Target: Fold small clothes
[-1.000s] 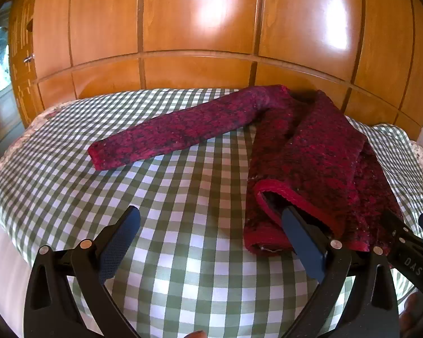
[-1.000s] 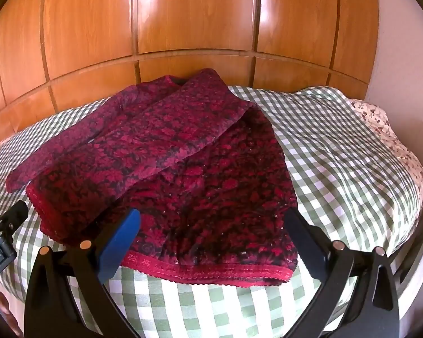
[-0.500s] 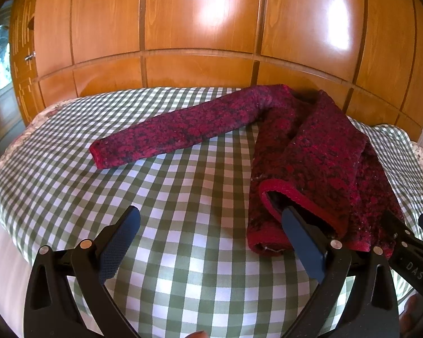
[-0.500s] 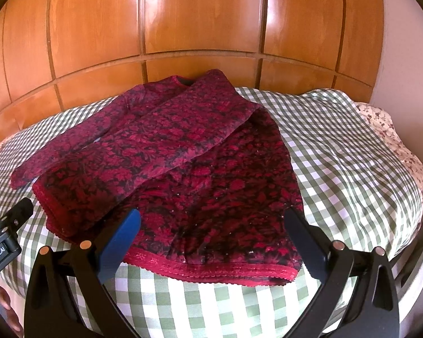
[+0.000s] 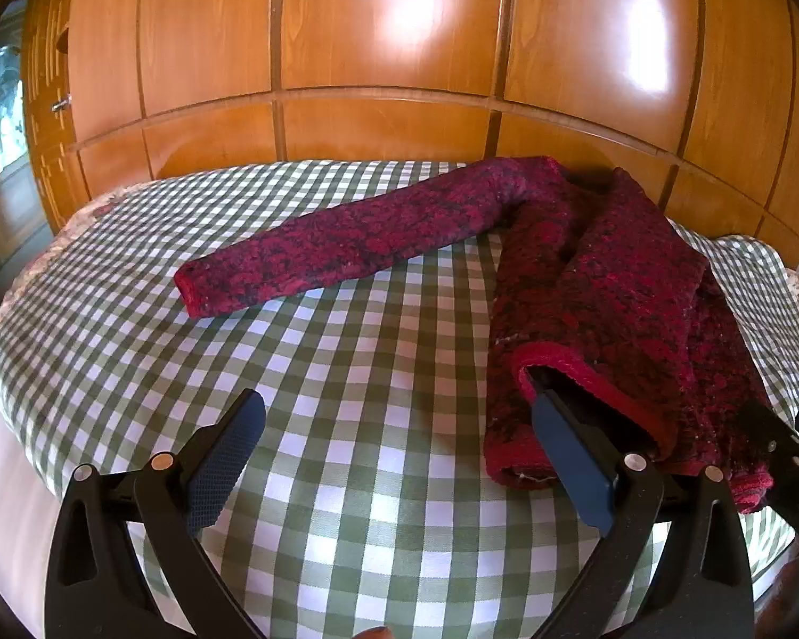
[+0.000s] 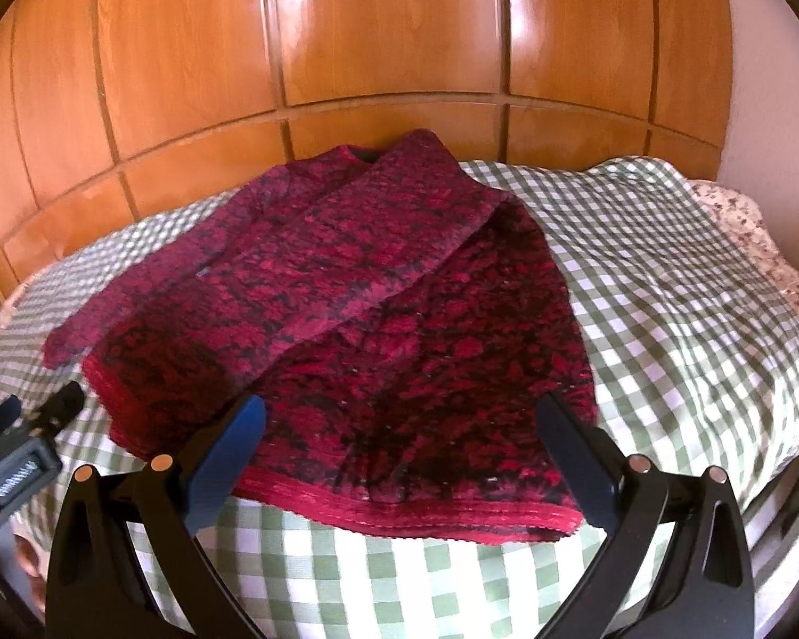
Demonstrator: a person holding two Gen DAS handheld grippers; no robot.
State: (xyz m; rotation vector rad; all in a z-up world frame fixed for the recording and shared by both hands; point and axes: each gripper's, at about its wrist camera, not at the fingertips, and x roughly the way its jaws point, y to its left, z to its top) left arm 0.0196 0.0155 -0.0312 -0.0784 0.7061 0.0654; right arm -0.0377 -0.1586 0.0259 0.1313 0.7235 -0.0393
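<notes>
**Loose sleeve, half-made fold: risks ahead**

Red-and-black patterned sweater (image 6: 378,319) lying on the green checked bed (image 5: 346,373), toward the right and far side, body partly folded with one sleeve laid across the front. Other sleeve (image 5: 346,239) stretched out flat to the left, well apart from the body. Thick, floppy knit by the look of it.

Left gripper (image 5: 394,458) spread wide, nothing held, right finger just beside the red hem opening (image 5: 586,373). Right gripper (image 6: 399,458) likewise spread and empty, poised over the near hem (image 6: 426,506).

Likely trouble from here:
- Pinching only the top layer at the hem, so the under layer stays behind and the fold skews.
- Dragging the bedcover up with the knit, given the soft, wrinkled cloth beneath.
- Laid-over sleeve sliding off if the body gets lifted too fast.
- Outstretched sleeve trailing and bunching if left out of the next fold.
</notes>
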